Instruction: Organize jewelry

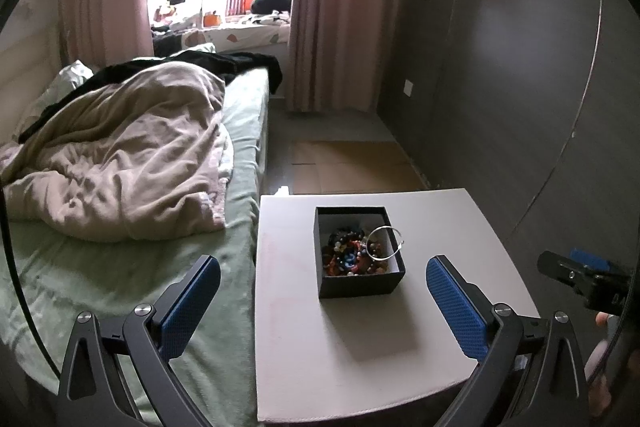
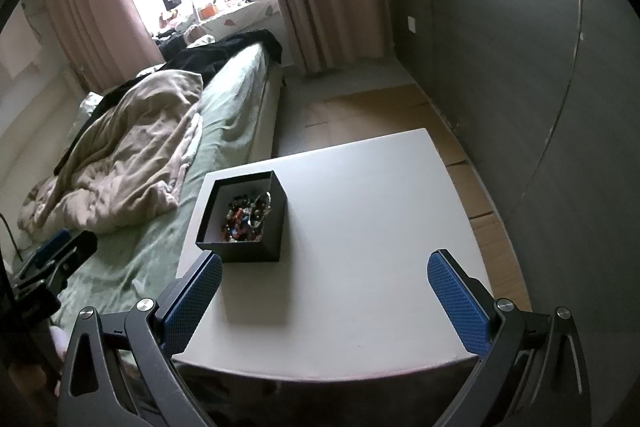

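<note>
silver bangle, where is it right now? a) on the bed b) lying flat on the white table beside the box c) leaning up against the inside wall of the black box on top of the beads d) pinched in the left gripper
c: the silver bangle stands tilted inside the open black box, resting on the bead jewelry against the box's right wall; both grippers are open and empty.

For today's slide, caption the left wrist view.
Open left gripper faces a black box of beaded jewelry on a white table beside a bed.
</note>
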`<state>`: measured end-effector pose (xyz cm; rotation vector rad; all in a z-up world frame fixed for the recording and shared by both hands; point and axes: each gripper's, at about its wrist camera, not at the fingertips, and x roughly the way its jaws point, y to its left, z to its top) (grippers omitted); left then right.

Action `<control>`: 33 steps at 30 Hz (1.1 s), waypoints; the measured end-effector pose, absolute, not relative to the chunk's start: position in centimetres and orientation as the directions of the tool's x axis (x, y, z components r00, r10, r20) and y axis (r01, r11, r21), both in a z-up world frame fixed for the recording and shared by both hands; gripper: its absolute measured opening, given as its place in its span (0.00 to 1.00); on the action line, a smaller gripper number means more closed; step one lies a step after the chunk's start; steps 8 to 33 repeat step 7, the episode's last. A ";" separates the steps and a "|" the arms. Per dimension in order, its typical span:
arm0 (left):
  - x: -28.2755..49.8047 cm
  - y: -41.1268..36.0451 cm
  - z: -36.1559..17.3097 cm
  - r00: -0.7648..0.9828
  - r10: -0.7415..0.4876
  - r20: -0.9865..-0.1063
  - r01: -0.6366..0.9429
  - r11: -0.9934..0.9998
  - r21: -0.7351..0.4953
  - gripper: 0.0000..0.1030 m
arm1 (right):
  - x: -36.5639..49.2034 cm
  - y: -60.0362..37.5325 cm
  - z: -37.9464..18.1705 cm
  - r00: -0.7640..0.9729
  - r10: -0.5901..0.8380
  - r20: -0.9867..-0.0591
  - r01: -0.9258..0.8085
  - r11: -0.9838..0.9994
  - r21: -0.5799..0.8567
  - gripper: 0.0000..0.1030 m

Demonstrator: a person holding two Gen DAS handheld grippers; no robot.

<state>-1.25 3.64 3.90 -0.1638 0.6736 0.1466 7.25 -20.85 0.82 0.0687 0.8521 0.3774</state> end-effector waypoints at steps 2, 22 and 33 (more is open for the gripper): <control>-1.2 3.5 3.8 0.772 0.080 -0.631 -0.185 0.977 -0.102 0.99 | 7.2 -20.7 0.8 0.597 0.350 -0.722 -0.299 0.932 0.205 1.00; -1.1 3.5 3.7 0.770 0.075 -0.634 -0.179 0.979 -0.102 0.99 | 6.9 -20.5 0.6 0.594 0.344 -0.727 -0.300 0.933 0.196 1.00; -1.1 3.5 3.7 0.770 0.075 -0.634 -0.179 0.979 -0.102 0.99 | 6.9 -20.5 0.6 0.594 0.344 -0.727 -0.300 0.933 0.196 1.00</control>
